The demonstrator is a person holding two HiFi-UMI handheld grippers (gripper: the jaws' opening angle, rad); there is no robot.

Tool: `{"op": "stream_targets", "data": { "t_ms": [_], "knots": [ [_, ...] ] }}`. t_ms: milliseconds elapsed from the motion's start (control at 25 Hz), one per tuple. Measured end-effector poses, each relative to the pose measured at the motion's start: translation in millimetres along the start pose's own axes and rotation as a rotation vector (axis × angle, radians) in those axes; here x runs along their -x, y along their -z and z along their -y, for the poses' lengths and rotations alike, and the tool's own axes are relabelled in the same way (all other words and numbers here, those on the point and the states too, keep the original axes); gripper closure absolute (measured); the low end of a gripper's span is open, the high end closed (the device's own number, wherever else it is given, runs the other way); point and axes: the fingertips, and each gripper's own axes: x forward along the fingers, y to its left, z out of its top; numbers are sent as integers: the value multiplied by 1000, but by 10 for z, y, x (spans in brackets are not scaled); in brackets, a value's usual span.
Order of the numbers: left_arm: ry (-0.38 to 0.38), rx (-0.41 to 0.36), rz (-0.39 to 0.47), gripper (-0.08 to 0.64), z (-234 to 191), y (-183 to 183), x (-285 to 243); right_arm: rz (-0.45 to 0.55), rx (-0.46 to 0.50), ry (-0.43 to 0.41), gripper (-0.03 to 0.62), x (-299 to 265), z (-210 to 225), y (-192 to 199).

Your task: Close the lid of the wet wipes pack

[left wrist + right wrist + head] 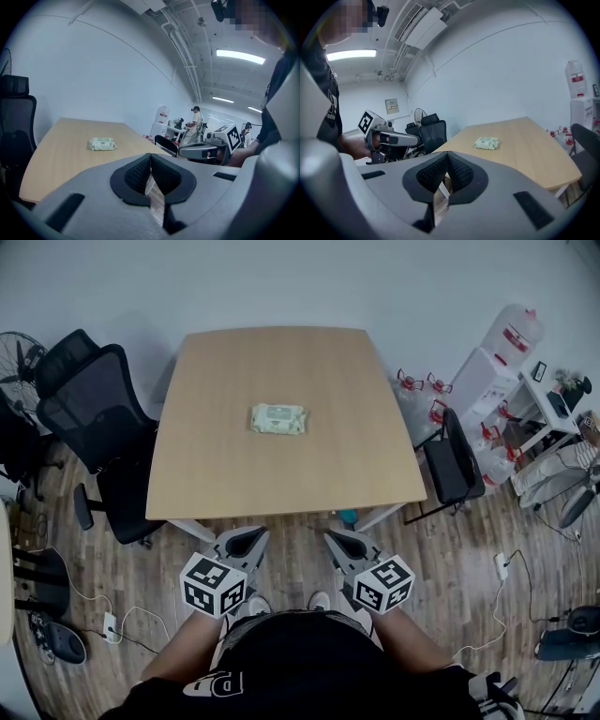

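The wet wipes pack [278,418] lies flat near the middle of the wooden table [216,474]; both grippers are held short of the table's near edge, well apart from the pack; the left gripper [251,535] has its jaws pressed together on nothing; the right gripper [341,538] is likewise closed and empty; a black office chair [94,399] stands at the table's left side.

No lettering can be read: the print on the pale green soft wet wipes pack [278,418] is too small
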Motion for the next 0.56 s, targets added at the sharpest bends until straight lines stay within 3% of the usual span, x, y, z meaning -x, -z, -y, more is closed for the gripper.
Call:
{"op": "stream_targets", "data": {
  "t_ms": [560],
  "knots": [
    [-1, -6, -2, 541, 15, 2, -28, 1, -3, 9, 589, 25, 27, 27]
  ]
}}
